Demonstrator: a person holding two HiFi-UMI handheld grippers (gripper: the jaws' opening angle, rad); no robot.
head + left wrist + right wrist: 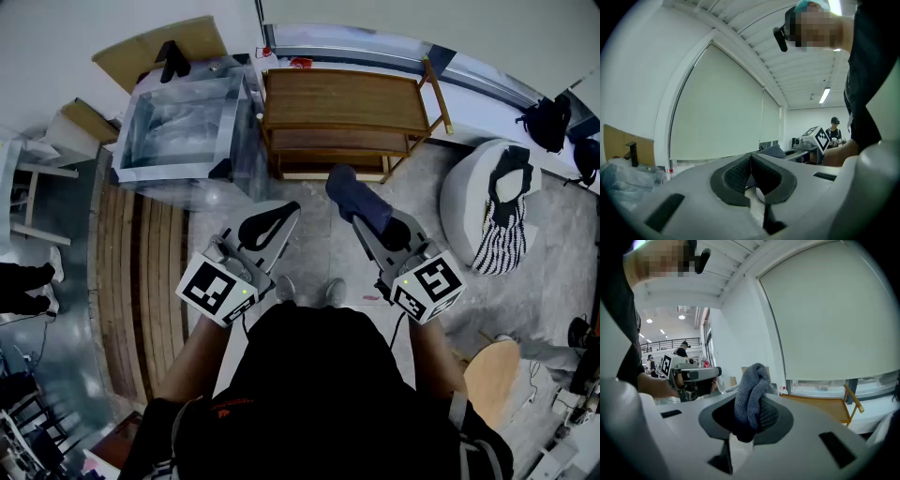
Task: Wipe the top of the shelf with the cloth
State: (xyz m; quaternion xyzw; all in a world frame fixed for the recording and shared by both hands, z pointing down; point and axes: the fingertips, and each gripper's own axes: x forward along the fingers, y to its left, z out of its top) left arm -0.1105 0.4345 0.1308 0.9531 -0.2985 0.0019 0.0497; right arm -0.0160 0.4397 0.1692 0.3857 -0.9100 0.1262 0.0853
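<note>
Holding the cloth (751,392) bunched between its jaws, ready for wiping, the right gripper (749,420) hangs short of the shelf (342,98). The left gripper (751,161), also short of it, is closed on nothing. A clear box (183,127) stands left of the shelf; nothing seems to block the approach.
</note>
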